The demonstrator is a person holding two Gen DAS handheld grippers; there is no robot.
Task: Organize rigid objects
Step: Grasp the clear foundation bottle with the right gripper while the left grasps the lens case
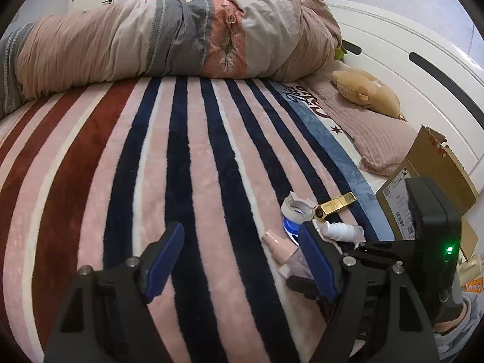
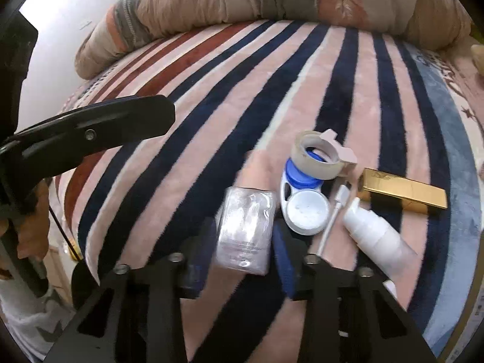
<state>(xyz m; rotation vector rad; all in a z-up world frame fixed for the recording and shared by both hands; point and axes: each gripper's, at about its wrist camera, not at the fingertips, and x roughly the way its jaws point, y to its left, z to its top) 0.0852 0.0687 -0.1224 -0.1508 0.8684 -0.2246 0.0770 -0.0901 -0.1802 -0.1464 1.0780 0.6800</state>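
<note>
Small objects lie on the striped blanket (image 1: 187, 163). In the right wrist view: a clear bottle with a pink cap (image 2: 245, 227), a blue and white lens case (image 2: 302, 208), a tape roll (image 2: 317, 157), a gold bar-shaped box (image 2: 402, 193), a white spray bottle (image 2: 375, 236) and a thin white stick (image 2: 331, 220). My right gripper (image 2: 242, 260) stands around the clear bottle, its fingers blurred beside the bottle's sides. My left gripper (image 1: 242, 260) is open and empty over the blanket, left of the pile (image 1: 317, 224).
A cardboard box (image 1: 423, 181) stands to the right of the pile. A rolled duvet (image 1: 169, 39) lies across the far side of the bed. A plush toy (image 1: 366, 90) and a pillow (image 1: 378, 136) lie by the white headboard (image 1: 417, 69).
</note>
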